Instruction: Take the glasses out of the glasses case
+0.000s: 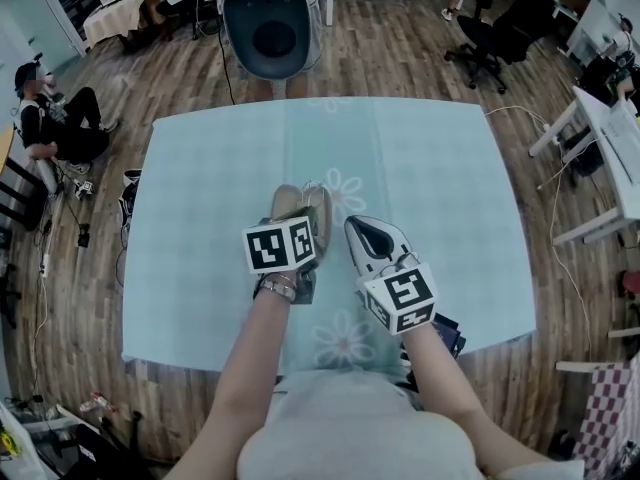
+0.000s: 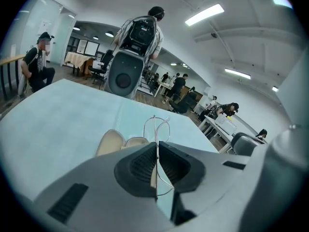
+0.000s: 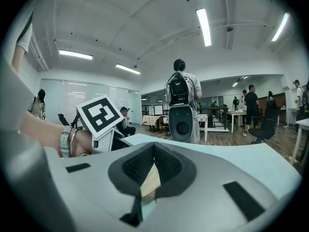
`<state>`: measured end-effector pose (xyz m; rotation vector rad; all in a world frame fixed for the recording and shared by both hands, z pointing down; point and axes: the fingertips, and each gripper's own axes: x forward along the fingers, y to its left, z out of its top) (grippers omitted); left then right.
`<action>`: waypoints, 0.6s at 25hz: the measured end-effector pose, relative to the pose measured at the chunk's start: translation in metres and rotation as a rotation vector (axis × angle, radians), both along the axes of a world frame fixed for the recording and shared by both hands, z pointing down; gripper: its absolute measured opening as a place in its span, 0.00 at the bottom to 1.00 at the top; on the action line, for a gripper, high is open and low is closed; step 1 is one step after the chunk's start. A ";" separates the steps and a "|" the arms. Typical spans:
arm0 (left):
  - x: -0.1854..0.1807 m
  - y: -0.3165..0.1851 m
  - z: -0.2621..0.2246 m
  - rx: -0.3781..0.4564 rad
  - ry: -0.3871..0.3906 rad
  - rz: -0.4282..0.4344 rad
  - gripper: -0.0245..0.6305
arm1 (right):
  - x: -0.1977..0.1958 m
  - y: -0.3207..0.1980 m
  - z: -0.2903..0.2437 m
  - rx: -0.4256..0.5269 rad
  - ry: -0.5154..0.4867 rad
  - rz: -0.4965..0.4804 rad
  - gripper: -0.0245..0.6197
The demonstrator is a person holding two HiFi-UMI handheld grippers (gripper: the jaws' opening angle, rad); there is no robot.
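A beige glasses case [image 1: 288, 204] lies open on the pale blue tablecloth [image 1: 200, 218] near the table's middle. In the left gripper view its two tan halves [image 2: 116, 141] rest on the cloth just beyond the jaws. Thin wire-framed glasses [image 2: 157, 128] stand up out of the case, and my left gripper [image 2: 157, 153] is shut on their frame. From the head view the glasses [image 1: 312, 187] show as fine wire past the left gripper [image 1: 306, 210]. My right gripper [image 1: 353, 226] sits at the case's right side, and the right gripper [image 3: 153, 154] is shut on a beige edge of the case [image 3: 150, 183].
A grey chair [image 1: 272, 28] with a round hole stands at the table's far edge. One person sits on the floor at the left [image 1: 50, 118]. An office chair [image 1: 490, 43] and a white desk [image 1: 610, 138] are at the right. A dark object [image 1: 447, 333] lies at the near edge.
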<state>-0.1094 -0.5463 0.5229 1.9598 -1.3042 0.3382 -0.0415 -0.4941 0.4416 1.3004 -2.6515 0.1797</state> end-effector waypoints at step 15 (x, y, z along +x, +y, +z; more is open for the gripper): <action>-0.015 0.035 -0.066 0.341 -0.089 0.029 0.08 | -0.011 0.025 -0.024 0.060 -0.012 0.015 0.05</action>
